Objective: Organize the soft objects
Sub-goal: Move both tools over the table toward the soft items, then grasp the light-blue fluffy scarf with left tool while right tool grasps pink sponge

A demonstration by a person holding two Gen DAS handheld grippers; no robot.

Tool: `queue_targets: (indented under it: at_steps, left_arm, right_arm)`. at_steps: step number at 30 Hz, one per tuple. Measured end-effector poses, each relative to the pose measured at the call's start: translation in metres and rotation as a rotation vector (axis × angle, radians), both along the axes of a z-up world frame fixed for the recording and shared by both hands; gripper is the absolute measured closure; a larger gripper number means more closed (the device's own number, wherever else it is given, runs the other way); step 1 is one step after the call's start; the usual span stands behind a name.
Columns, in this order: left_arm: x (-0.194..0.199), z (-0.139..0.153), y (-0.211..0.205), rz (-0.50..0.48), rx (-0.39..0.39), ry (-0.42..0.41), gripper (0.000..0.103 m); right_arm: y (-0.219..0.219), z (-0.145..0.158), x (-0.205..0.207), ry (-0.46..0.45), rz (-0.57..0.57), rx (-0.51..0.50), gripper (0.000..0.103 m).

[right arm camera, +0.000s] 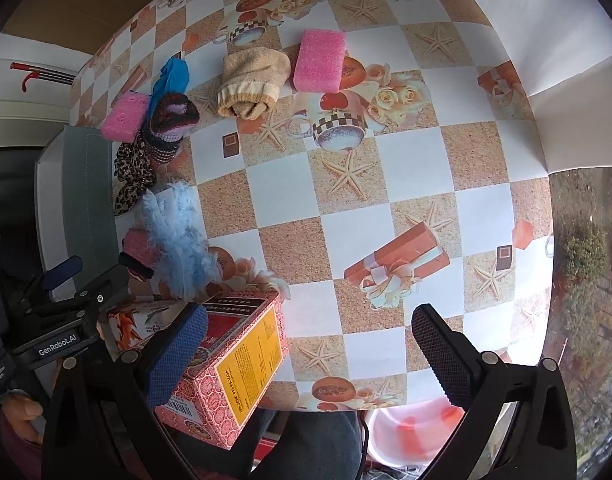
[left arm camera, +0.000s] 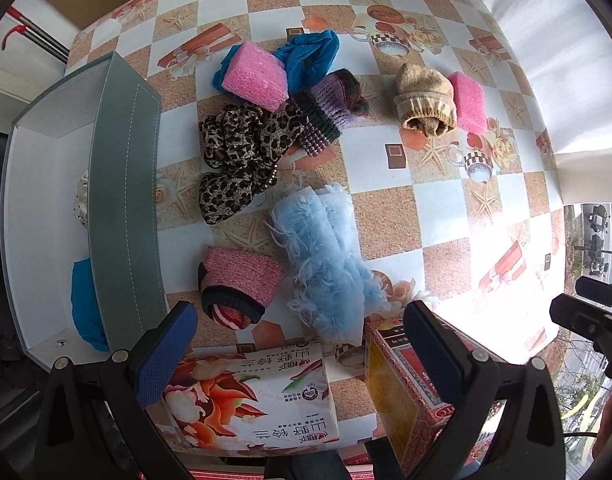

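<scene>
Soft things lie on the checkered table: a pink knit roll (left arm camera: 241, 286), a fluffy light-blue scarf (left arm camera: 326, 264), a leopard-print cloth (left arm camera: 241, 152), a purple knit piece (left arm camera: 330, 108), a pink sponge (left arm camera: 255, 76) on blue cloth (left arm camera: 310, 54), a beige hat (left arm camera: 424, 100) and a second pink sponge (left arm camera: 468, 102). My left gripper (left arm camera: 301, 344) is open and empty above the table's near edge, just short of the pink roll. My right gripper (right arm camera: 310, 356) is open and empty to the right; the hat (right arm camera: 251, 76) and sponge (right arm camera: 320, 60) lie far ahead.
A grey open box (left arm camera: 125, 200) with white inside stands at the left and holds a blue cloth (left arm camera: 85, 304) and a dotted white item (left arm camera: 81, 204). A tissue pack (left arm camera: 257, 396) and a red-yellow carton (right arm camera: 233, 364) sit at the near edge.
</scene>
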State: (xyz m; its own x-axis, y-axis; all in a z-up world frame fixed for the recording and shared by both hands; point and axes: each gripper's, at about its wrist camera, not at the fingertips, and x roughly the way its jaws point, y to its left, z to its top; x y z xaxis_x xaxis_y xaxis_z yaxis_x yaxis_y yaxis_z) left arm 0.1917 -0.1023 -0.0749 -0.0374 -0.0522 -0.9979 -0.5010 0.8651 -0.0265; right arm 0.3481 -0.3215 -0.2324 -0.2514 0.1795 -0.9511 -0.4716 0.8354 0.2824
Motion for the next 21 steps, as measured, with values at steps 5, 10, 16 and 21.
queue_targets:
  at_steps: [5, 10, 16, 21]
  left_arm:
    - [0.004, -0.011, -0.003, -0.008, -0.015, 0.019, 0.000]
    - [0.009, -0.026, -0.008, -0.023, -0.026, 0.044, 0.000]
    - [0.017, -0.044, -0.011, -0.037, -0.043, 0.059, 0.000]
    - [0.026, -0.060, -0.013, -0.046, -0.041, 0.073, 0.000]
  right_arm:
    - [-0.001, -0.006, 0.006, 0.002, 0.001, -0.014, 0.000]
    - [0.002, -0.015, 0.016, -0.005, 0.004, -0.031, 0.000]
    - [0.011, -0.024, 0.033, -0.038, 0.007, -0.044, 0.000]
    - [0.030, -0.039, 0.073, -0.102, -0.048, -0.050, 0.000]
